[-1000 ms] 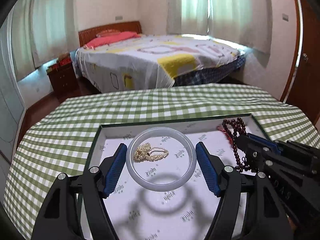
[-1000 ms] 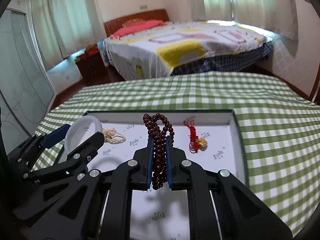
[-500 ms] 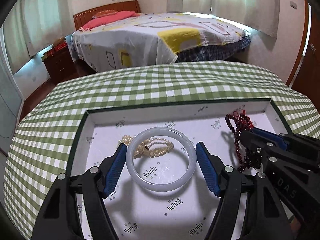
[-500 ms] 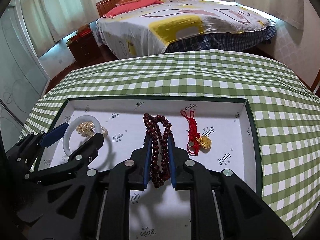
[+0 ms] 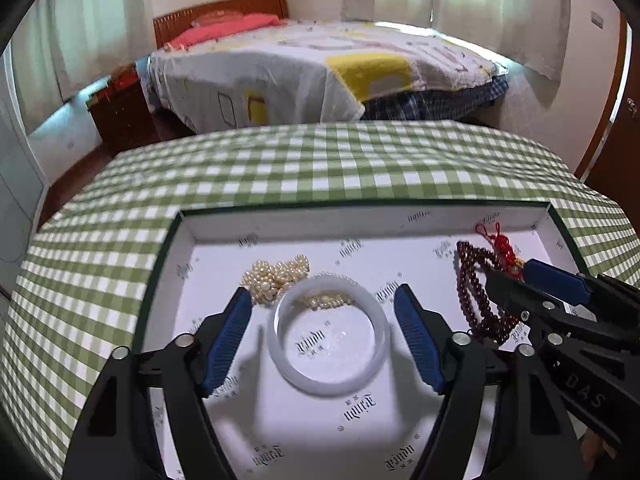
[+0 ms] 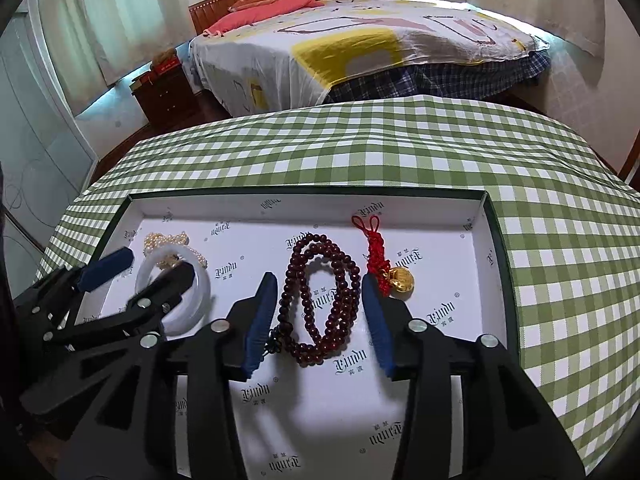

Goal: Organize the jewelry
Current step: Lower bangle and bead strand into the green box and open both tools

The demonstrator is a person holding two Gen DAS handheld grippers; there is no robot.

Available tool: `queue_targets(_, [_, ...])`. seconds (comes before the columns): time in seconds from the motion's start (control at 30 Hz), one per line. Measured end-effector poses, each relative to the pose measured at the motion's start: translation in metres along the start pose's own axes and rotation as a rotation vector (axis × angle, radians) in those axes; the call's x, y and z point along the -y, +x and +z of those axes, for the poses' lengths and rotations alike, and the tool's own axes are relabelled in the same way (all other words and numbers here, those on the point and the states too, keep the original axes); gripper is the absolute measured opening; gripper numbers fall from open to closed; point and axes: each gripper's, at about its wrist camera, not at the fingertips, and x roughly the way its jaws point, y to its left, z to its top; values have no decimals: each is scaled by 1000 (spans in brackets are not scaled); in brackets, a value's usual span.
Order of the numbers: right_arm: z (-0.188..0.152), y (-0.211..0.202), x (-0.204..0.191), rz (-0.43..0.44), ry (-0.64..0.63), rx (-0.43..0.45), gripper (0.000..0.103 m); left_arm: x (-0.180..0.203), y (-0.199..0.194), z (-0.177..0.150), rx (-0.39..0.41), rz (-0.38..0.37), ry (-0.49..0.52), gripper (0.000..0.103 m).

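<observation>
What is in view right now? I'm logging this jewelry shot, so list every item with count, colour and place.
tray: one, white lining, dark green rim, on the tablecloth
bangle: one, translucent white, left part of tray, lying partly on the pearls
pearl strand: one, cream, behind the bangle
bead strand: one, dark red, tray centre
charm: one, gold on a red knotted cord, right of the beads
tablecloth: one, green and white check
bed: one, white and yellow cover, background
left gripper: open, either side of the bangle
right gripper: jaws just opened, beads released between them
</observation>
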Motion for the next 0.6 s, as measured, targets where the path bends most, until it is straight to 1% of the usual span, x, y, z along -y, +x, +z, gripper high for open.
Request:
queue_targets(0.2, [-2, -26, -3, 3, -13, 72, 44, -1, -20, 1, 75, -4, 18, 75])
queue_targets(0.4, [-11, -60, -7, 8, -25, 149, 44, -8, -54, -4, 175, -24, -15, 75])
queue_targets(0.47, [-15, -75, -8, 6, -31, 176, 44, -10, -70, -8, 217, -23, -22, 75])
queue_targets(0.6, [-26, -95, -10, 2, -34, 208, 44, -14, -95, -17, 266, -17, -28, 75])
